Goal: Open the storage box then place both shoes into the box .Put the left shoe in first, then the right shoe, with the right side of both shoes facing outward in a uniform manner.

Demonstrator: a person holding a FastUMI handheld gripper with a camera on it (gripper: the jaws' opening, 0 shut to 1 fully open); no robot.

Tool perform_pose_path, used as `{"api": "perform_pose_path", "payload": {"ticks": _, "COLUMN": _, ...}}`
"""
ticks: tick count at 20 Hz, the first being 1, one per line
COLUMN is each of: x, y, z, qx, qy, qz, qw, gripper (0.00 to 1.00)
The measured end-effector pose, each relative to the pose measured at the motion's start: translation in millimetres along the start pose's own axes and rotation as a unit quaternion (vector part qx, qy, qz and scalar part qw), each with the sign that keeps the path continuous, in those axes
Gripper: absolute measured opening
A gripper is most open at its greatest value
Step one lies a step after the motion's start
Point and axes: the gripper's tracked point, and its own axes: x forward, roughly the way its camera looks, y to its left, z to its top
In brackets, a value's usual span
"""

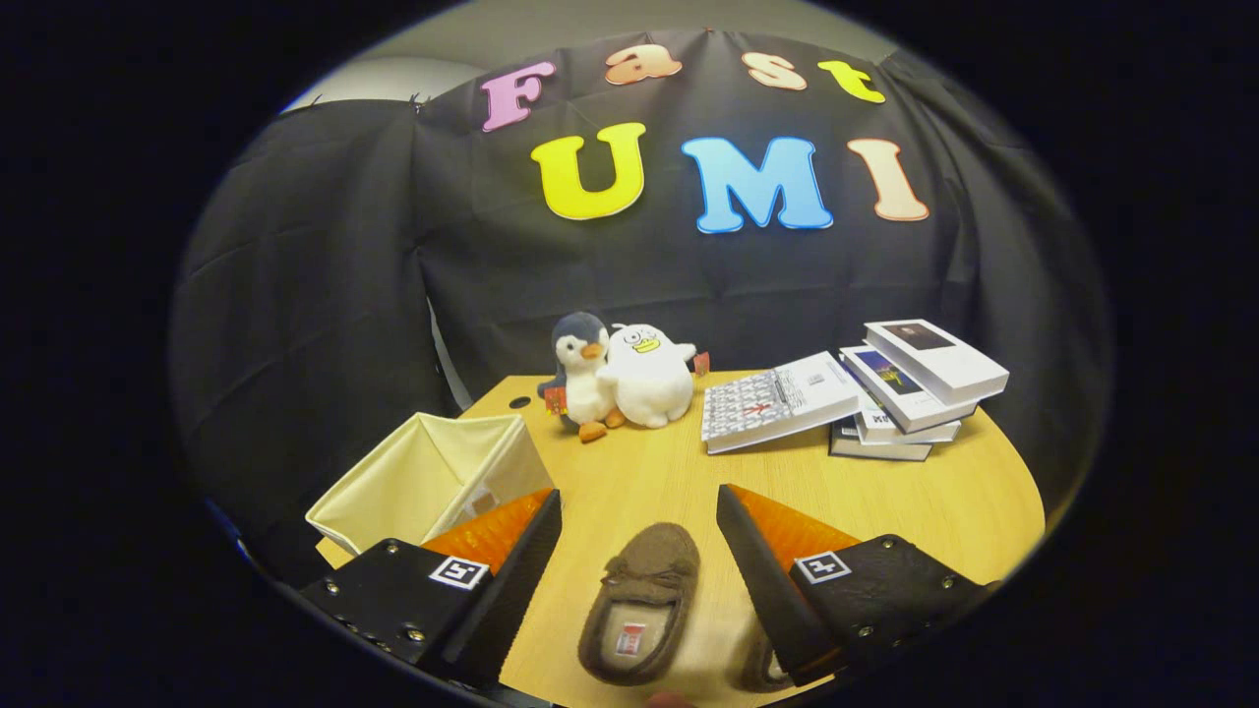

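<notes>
Nearest: a brown slipper [639, 602] lying flat on the wooden table [944, 501], toe pointing away, opening up, set between the 2 fingers of the gripper [639, 516]. Fingers spread wide apart, touching nothing, hanging just above and to either side of the slipper, probably lined up that way for a grasp across its sides. A second brown shoe [759, 667] peeking out beneath the right finger, mostly hidden; cannot tell which is left and which is right. Beyond the left finger, a cream fabric storage box [433, 477], already open, tilted with its mouth toward the shoes, likely so that a shoe can go in sideways. Further back, 2 soft toys, a penguin [580, 374] and a white duck [644, 374], touching. To their right, a stack of books [885, 388], well apart from the box.
</notes>
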Motion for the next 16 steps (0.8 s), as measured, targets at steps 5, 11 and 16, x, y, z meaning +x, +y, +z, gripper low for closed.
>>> {"api": "perform_pose_path", "payload": {"ticks": 5, "x": 15.9, "y": -16.4, "z": -63.9, "qx": -0.01, "qy": 0.069, "qz": -0.007, "qw": 0.998, "gripper": 0.98}}
{"api": "perform_pose_path", "payload": {"ticks": 11, "x": 33.9, "y": -26.5, "z": -127.6, "qx": -0.006, "qy": 0.157, "qz": -0.017, "qw": 0.987, "gripper": 0.98}}
{"api": "perform_pose_path", "payload": {"ticks": 16, "x": 52.8, "y": -25.0, "z": -161.9, "qx": 0.027, "qy": 0.218, "qz": -0.021, "qw": 0.975, "gripper": 0.73}}
